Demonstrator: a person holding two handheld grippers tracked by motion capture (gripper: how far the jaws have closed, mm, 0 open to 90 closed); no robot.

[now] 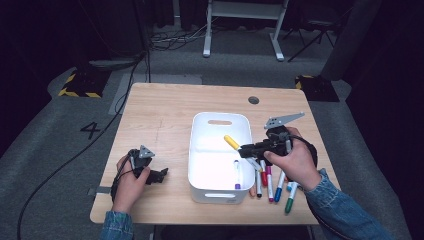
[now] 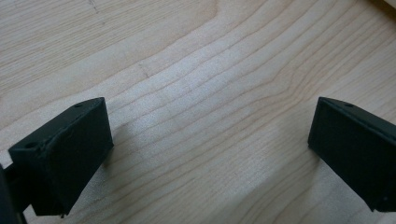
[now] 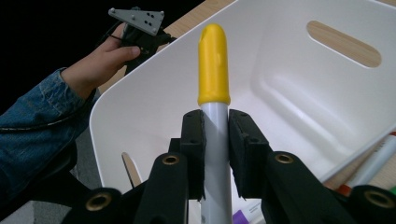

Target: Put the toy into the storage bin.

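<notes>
My right gripper (image 1: 246, 150) is shut on a yellow-capped marker (image 1: 231, 142) and holds it over the right side of the white bin (image 1: 200, 150). In the right gripper view the marker (image 3: 214, 70) stands up between the pads, its yellow cap pointing into the bin (image 3: 289, 93). A purple-capped marker (image 1: 237, 175) lies inside the bin. My left gripper (image 1: 161, 175) rests on the table left of the bin. Its jaws stand wide apart over bare wood (image 2: 210, 107) with nothing between them.
Several loose markers (image 1: 270, 182) lie on the table right of the bin, under the right hand. The wooden table (image 1: 160, 115) has a round cable hole (image 1: 253, 100) at the back right. Cables and desk legs lie on the floor beyond.
</notes>
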